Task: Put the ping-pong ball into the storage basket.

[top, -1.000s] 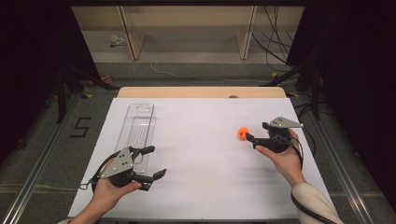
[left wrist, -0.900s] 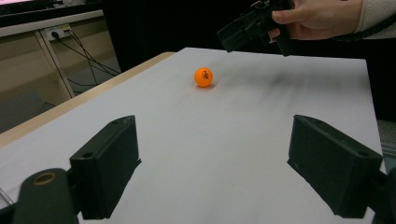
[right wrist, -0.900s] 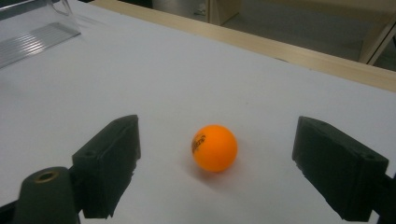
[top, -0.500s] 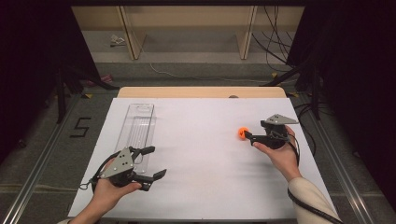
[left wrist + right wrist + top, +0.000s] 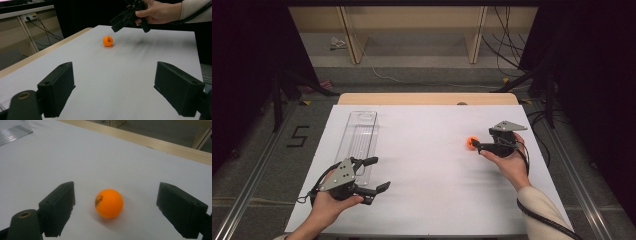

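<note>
An orange ball (image 5: 471,143) with dark print lies on the white tabletop (image 5: 427,165) at the right. My right gripper (image 5: 477,145) is open just right of it, its tips reaching the ball. In the right gripper view the ball (image 5: 109,203) rests on the table between the spread jaws of my right gripper (image 5: 118,190), touching neither. My left gripper (image 5: 377,174) is open and holds nothing near the front left. In the left gripper view, past my left gripper (image 5: 115,67), I see the ball (image 5: 108,41) and the right gripper (image 5: 116,24) above and right of it.
A long clear plastic tray (image 5: 359,137) lies at the left of the table, just beyond the left gripper; its corner (image 5: 15,130) shows in the right gripper view. A wooden strip (image 5: 427,98) runs along the table's far edge.
The right gripper has crept a little to the left, closing in around the ball. The ball and the left gripper have stayed where they were.
</note>
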Motion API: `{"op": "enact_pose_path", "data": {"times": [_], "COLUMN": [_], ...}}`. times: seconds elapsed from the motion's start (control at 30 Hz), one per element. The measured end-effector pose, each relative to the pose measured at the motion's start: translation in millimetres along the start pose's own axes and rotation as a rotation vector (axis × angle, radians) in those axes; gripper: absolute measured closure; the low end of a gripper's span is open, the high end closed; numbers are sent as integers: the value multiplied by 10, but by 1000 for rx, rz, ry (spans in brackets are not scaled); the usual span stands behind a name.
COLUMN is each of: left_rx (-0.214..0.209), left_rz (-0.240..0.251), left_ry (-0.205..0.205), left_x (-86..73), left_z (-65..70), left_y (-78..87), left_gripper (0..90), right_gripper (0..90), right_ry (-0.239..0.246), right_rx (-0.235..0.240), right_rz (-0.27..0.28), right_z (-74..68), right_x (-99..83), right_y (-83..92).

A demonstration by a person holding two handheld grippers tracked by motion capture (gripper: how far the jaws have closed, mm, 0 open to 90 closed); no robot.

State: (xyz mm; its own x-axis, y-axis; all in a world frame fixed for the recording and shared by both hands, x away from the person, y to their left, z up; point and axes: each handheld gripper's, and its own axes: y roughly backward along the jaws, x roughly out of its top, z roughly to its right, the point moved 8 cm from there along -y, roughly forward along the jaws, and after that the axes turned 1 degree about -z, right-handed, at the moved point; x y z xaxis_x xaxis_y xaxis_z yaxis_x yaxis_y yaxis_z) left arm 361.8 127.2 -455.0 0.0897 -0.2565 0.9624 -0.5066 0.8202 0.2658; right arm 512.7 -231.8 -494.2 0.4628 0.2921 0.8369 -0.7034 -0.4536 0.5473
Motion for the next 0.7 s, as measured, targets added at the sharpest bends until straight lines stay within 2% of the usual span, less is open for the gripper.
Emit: {"op": "enact_pose_path", "data": {"times": [0.7], "left_rx": [-5], "left_rz": [-2], "left_ry": [2], "left_x": [-3], "left_z": [8], "left_y": [-2], "left_gripper": [158], "right_gripper": [162], "right_ry": [25], "right_rx": [18], "right_rz": [-68], "right_z": [-40], "right_x": [-47], "right_y": [-298]}}
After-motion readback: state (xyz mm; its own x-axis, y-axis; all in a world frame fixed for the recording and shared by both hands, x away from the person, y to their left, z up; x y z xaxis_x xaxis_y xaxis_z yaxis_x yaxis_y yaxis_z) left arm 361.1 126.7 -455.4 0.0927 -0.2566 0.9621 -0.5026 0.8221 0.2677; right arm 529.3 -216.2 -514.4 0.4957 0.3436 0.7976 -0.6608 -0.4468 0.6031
